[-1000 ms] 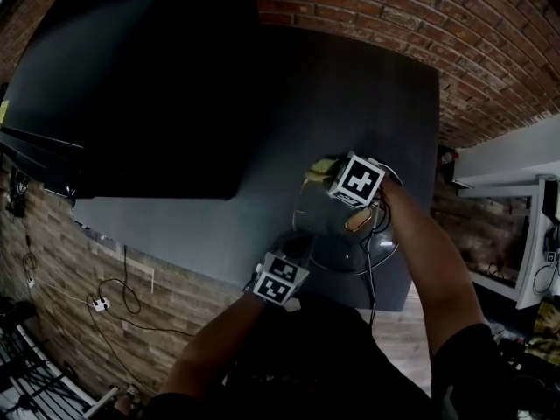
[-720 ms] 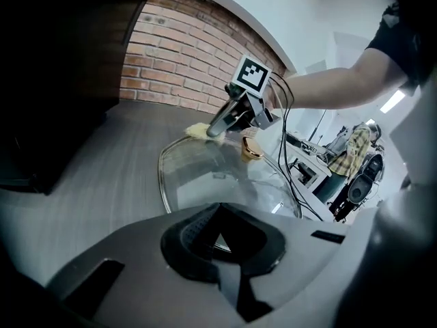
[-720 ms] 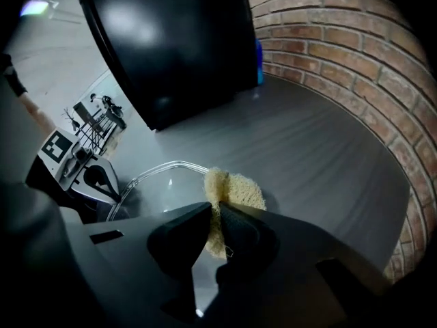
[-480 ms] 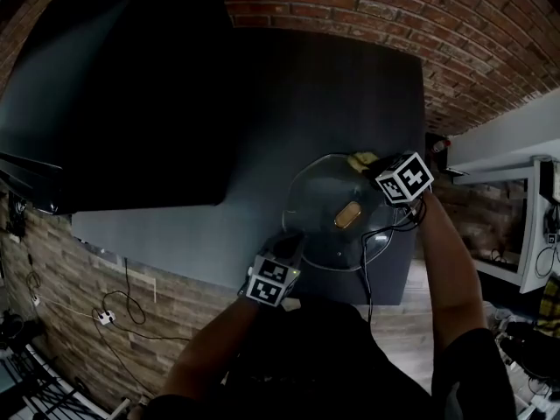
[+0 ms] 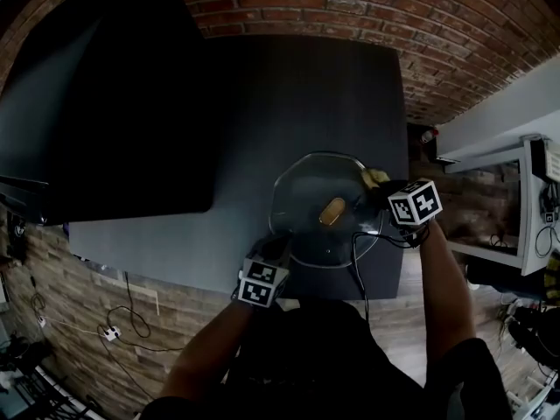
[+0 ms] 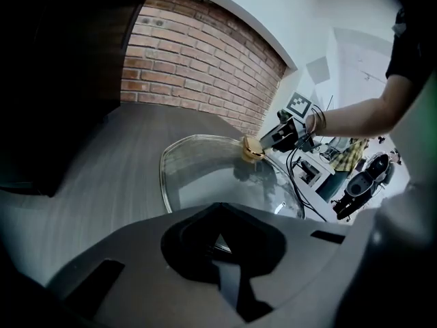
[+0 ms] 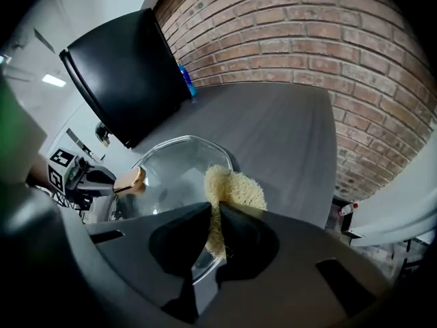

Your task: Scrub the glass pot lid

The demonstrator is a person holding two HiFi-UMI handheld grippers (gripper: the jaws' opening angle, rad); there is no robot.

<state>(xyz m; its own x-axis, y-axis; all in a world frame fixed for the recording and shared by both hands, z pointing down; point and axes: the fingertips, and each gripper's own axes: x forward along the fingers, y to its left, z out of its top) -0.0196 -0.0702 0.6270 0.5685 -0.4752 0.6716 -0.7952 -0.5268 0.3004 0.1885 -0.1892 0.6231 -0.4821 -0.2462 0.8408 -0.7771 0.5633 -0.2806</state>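
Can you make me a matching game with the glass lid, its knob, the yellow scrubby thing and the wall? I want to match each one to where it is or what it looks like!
Things:
1. glass pot lid
2. knob
3. scrubber
4. brick wall

Clues:
A. pinched between the jaws of the right gripper
B. golden, on the middle of the lid
C. reddish, past the far edge of the table
D. see-through, lying on the grey table

Right pairs: 1-D, 2-B, 3-A, 4-C.
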